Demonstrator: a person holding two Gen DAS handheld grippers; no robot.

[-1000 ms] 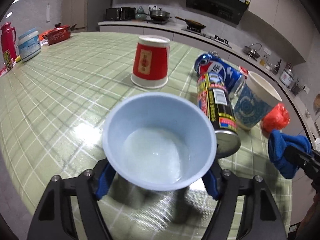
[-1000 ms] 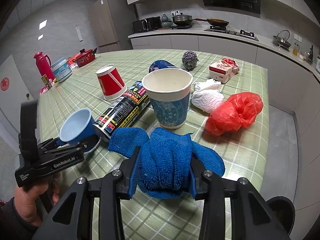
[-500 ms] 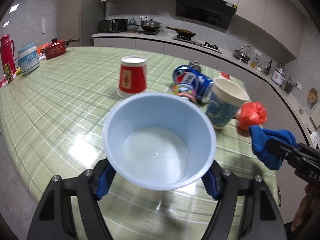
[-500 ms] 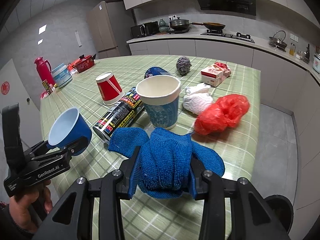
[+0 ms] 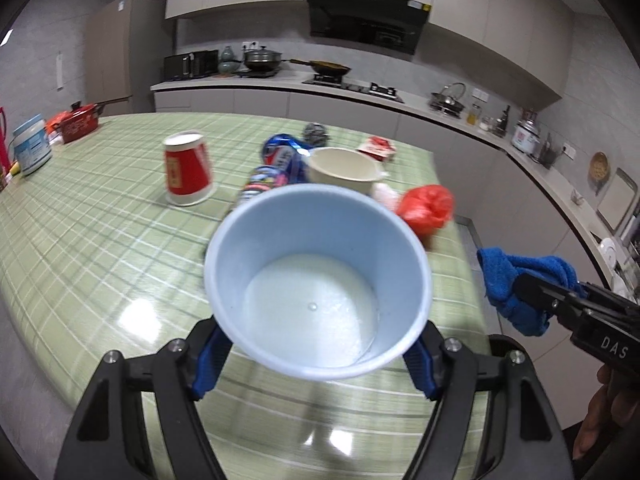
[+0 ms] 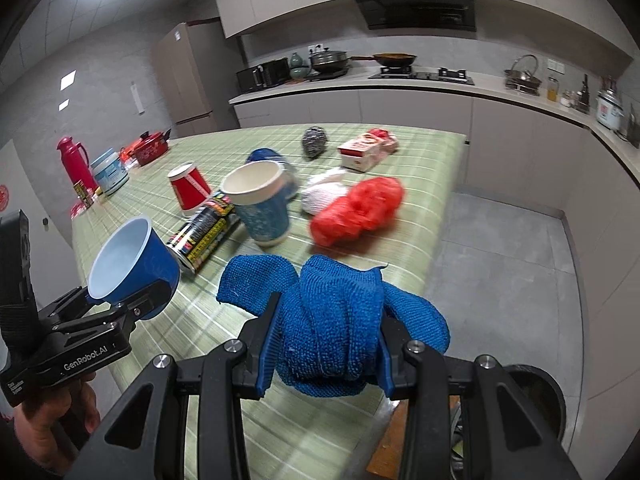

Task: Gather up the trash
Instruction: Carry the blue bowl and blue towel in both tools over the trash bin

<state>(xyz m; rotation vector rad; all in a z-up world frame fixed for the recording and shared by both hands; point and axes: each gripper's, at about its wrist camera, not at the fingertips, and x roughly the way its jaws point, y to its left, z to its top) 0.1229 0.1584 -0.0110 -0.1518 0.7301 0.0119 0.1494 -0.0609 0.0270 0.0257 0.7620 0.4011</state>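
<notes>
Kitchen island under a green plaid cover, grey floor alongside; counter with hob, pots and range hood behind. On the cover: inverted red cup, black spray can lying flat, upright blue-patterned paper cup, red plastic bag, white crumpled wad, steel scourer, small carton.

Left gripper clamped on blue cup, raised off the cover near its front edge; pale, empty interior, mouth tipped toward the camera.

Right gripper closed around bunched blue cloth, held off the near corner of the island.
</notes>
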